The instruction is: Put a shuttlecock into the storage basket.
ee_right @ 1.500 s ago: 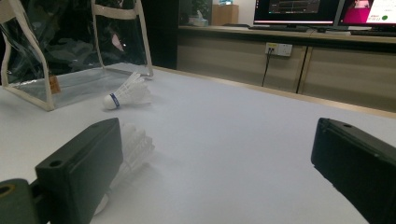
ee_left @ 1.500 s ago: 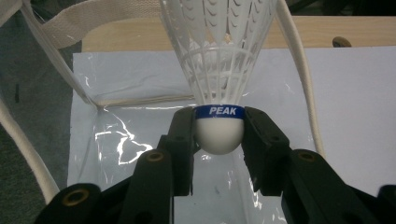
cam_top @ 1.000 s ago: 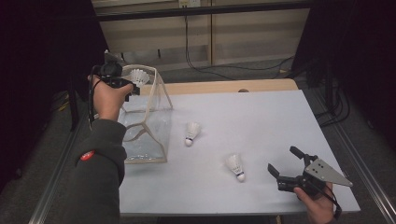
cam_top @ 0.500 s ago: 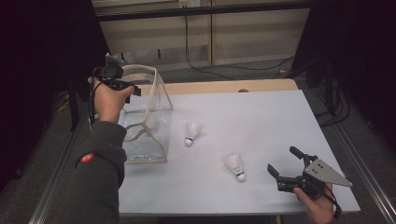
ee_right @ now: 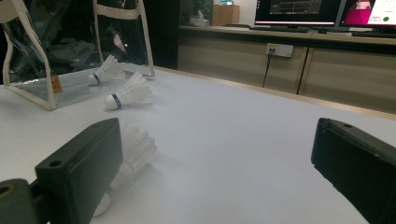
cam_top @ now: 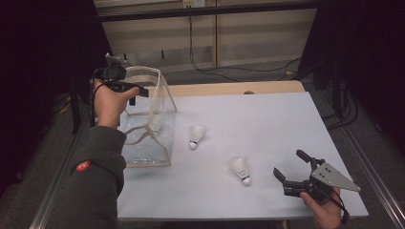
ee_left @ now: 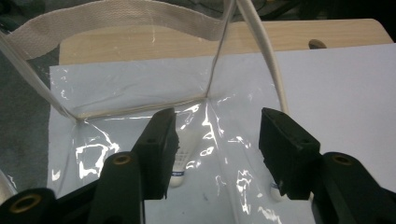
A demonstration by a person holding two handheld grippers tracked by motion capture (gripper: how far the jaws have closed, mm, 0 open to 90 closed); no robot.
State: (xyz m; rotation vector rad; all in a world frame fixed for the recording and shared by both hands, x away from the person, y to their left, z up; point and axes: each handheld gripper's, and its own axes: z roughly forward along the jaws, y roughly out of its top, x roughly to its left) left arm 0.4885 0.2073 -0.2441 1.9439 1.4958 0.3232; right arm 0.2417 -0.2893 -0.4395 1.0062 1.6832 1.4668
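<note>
My left gripper (cam_top: 136, 92) (ee_left: 217, 126) hovers over the open top of a clear bag (cam_top: 148, 126) (ee_left: 140, 93) with beige trim. Its jaws have just been opening and stand open with nothing between them. One white shuttlecock (ee_left: 181, 161) (ee_right: 105, 70) lies on the bag's floor, partly hidden by a jaw in the left gripper view. Two more shuttlecocks lie on the white table, one (cam_top: 196, 136) (ee_right: 128, 95) just right of the bag, another (cam_top: 240, 169) (ee_right: 135, 149) nearer the front. My right gripper (cam_top: 288, 163) (ee_right: 219, 135) rests open near the table's front right, just right of that shuttlecock.
The white table top (cam_top: 267, 124) has a wooden strip (cam_top: 229, 88) along its far edge. Metal rails run along both sides of the table. The bag's strap handles (ee_left: 116, 18) arch up close under my left gripper.
A second ago the left gripper held a shuttlecock above the bag; now its jaws stand apart and the shuttlecock lies inside the bag. The right gripper has not moved.
</note>
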